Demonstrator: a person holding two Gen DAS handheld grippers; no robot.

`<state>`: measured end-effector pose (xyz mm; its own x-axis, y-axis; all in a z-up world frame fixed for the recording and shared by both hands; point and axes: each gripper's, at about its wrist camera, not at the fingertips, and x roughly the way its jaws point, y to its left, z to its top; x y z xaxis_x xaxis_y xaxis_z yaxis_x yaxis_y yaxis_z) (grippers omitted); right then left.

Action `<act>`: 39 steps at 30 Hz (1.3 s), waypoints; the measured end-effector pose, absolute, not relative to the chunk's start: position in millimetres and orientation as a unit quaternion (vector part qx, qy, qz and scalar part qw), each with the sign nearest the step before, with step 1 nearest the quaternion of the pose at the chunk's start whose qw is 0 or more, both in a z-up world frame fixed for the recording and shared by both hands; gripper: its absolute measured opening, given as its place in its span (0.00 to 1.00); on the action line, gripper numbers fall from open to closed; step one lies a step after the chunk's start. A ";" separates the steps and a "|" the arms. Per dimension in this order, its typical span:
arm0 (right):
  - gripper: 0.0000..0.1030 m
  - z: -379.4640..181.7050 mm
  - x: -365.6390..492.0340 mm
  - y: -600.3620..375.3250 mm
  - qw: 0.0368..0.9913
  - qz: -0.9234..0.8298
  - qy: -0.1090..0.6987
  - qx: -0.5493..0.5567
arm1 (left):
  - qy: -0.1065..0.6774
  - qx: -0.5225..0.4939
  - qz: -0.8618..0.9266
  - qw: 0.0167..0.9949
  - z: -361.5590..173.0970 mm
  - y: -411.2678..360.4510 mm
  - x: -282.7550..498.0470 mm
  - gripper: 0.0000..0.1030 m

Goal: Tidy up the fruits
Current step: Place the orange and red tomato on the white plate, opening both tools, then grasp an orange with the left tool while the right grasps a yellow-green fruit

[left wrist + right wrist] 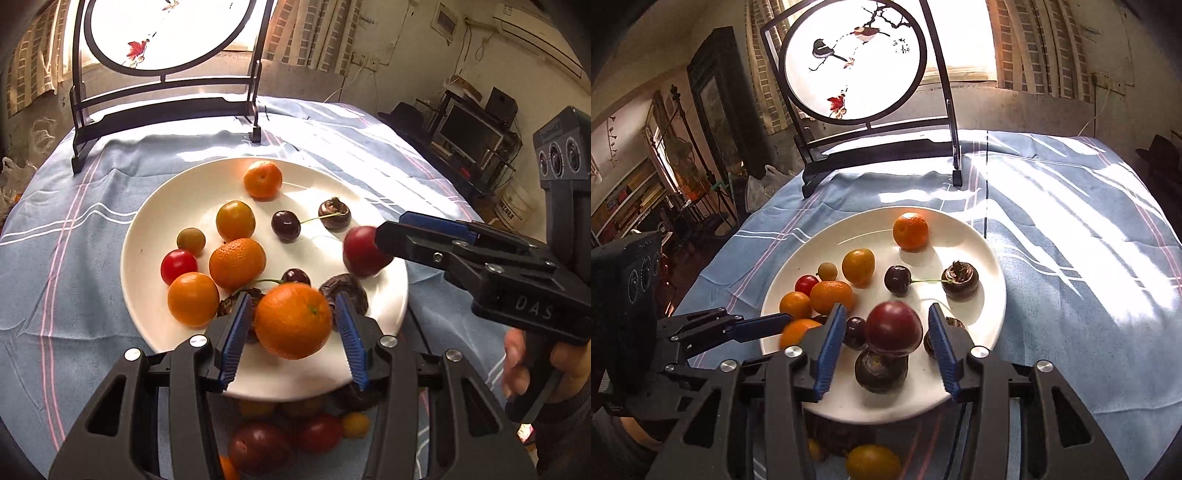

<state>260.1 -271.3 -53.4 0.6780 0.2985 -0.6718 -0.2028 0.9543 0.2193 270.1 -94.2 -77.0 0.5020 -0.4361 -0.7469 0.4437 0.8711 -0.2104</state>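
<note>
A white plate [177, 206] on the blue cloth holds several oranges, cherries, small tomatoes and dark water chestnuts. My left gripper [293, 328] is open above the plate's near edge; a large orange [293, 321] sits between its blue pads with gaps on both sides. My right gripper [884, 350] is open too, and a dark red plum [894, 326] sits between its pads without touching them, above a water chestnut [881, 373]. From the left wrist view the plum [364, 253] is at the right gripper's fingertips over the plate's right rim.
A round painted screen on a dark wooden stand [166, 107] stands behind the plate. More loose fruit [295, 432] lies on the cloth in front of the plate. Furniture and a monitor [469, 133] are beyond the table's right edge.
</note>
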 end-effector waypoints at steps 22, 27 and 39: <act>0.54 -75.5 125.1 -280.4 0.912 0.150 0.374 0.078 | 0.451 0.070 -0.243 0.856 -112.2 -17.3 185.8 0.44; 0.54 -83.6 122.2 -277.1 0.907 0.144 0.391 0.062 | 0.455 0.053 -0.251 0.853 -117.7 -17.5 195.6 0.45; 0.54 -103.0 155.6 -263.1 0.892 0.146 0.424 0.055 | 0.450 0.056 -0.259 0.853 -119.5 -15.4 185.5 0.36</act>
